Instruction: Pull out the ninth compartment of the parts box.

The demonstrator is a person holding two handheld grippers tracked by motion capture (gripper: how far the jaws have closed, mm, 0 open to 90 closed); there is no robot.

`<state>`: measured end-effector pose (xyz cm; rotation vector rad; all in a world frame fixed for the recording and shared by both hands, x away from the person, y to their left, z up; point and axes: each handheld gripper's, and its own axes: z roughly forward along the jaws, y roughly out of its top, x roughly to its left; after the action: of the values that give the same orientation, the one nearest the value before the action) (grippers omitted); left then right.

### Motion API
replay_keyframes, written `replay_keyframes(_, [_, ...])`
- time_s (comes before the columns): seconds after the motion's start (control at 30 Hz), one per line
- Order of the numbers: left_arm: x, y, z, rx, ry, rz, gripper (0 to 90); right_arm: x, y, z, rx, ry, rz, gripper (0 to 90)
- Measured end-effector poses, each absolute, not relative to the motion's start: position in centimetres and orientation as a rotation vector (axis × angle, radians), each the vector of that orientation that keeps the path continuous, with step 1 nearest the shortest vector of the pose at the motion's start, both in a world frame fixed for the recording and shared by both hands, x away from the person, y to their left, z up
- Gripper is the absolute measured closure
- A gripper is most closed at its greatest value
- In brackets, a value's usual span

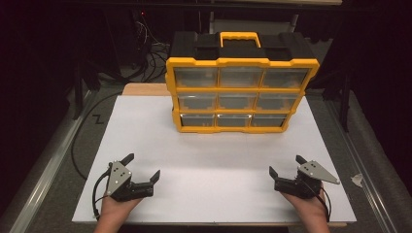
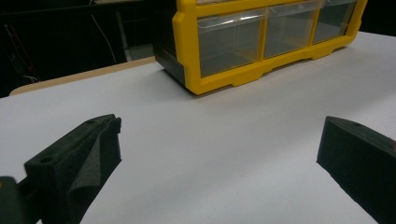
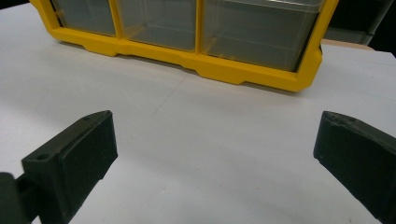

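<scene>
Drawer cabinet waiting at the far side, both grippers idle and spread wide.

The yellow-framed drawer cabinet stands upright toward the back of the white table, its clear drawers facing the person, probably so they can be pulled straight out. The left gripper and right gripper rest well apart near the front edge, jaws wide and holding nothing. A broad bare stretch of table lies between them and the cabinet.

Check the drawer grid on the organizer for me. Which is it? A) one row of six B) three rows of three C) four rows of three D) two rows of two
B: the organizer shows three rows of three clear drawers in its yellow frame.
</scene>
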<state>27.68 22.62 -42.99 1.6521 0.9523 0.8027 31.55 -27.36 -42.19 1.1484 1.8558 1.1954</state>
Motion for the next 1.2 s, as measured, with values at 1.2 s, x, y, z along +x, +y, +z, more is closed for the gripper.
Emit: replay_keyframes(1.2, [27.99, 22.91, -43.31, 1.639, 0.974, 0.792, 0.4, 32.08, -26.94, -42.48, 1.142, 1.859, 1.151, 0.7])
